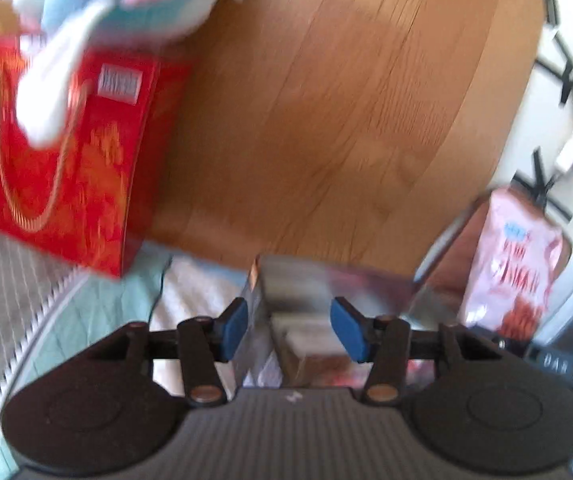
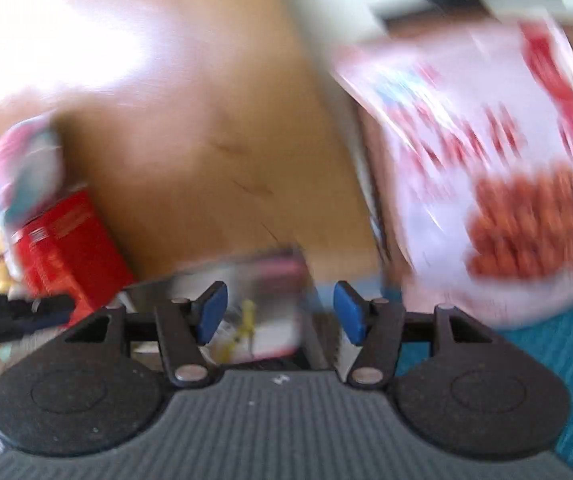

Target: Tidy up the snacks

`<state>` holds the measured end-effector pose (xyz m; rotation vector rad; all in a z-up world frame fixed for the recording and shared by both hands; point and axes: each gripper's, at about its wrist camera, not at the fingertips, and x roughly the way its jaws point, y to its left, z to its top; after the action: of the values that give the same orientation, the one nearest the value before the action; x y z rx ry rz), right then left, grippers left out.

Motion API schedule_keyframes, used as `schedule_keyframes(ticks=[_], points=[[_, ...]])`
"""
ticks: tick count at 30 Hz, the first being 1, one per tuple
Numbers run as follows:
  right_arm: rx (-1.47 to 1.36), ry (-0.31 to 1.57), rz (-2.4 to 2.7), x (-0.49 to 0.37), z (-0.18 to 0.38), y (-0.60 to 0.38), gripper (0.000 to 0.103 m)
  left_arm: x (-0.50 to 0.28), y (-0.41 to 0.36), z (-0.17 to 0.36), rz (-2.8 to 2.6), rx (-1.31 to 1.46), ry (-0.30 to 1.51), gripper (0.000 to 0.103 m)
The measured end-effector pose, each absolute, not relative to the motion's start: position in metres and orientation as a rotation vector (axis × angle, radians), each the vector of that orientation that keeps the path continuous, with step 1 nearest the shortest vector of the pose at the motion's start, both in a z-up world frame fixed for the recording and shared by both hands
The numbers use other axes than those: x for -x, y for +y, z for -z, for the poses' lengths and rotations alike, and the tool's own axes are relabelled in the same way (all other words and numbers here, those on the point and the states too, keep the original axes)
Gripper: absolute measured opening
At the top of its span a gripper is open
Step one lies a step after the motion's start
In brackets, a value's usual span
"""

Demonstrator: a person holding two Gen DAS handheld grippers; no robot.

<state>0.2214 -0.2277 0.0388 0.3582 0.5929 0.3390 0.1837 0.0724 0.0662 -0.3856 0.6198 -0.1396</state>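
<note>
Between my left gripper's [image 1: 288, 330] blue pads [image 1: 235, 328] sits a shiny silver snack box [image 1: 286, 300], lying flat at the near edge of the wooden table [image 1: 346, 100]; its long axis seems to run away from me toward the far edge, one short end facing the camera, though blur keeps me from being sure. The pads stand apart on either side of the box, the left one against or just beside its side and the right one with a gap, so I call that gripper released, not clenched. From my right wrist view, what looks like the same silver box [image 2: 262, 300] lies just ahead of my right gripper [image 2: 280, 314], whose pads [image 2: 212, 312] are likewise spread wide and grip nothing. Near the table's right edge a pink-and-white snack bag [image 1: 514, 264] stands upright, its long axis vertical, printed face toward me; it fills the right side of the right wrist view [image 2: 486, 184], well blurred. At the left edge a red gift box [image 1: 66, 152] with a gold cord handle stands tilted, and a pastel plush toy [image 1: 98, 12] rests on top of it. Under the near edge lies a teal cloth [image 1: 98, 300].
</note>
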Motion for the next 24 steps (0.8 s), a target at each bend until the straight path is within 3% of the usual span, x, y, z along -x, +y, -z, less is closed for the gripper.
schedule_keyframes(ticks=[4,8,16,24], points=[[-0.502,0.679,-0.401,-0.219,-0.022,-0.229,0.062,-0.19,0.071,-0.048,0.14,0.411,0.706,0.035],[-0.43,0.661,-0.399,-0.194,-0.03,-0.212,0.067,-0.197,0.069,-0.047,0.107,0.366,0.703,0.032],[-0.383,0.534,-0.371,-0.114,-0.053,-0.26,0.066,-0.132,0.085,-0.071,0.191,0.376,0.598,0.041],[-0.366,0.618,-0.253,-0.038,-0.008,-0.285,0.066,-0.056,0.084,-0.023,0.243,0.341,0.671,0.043]])
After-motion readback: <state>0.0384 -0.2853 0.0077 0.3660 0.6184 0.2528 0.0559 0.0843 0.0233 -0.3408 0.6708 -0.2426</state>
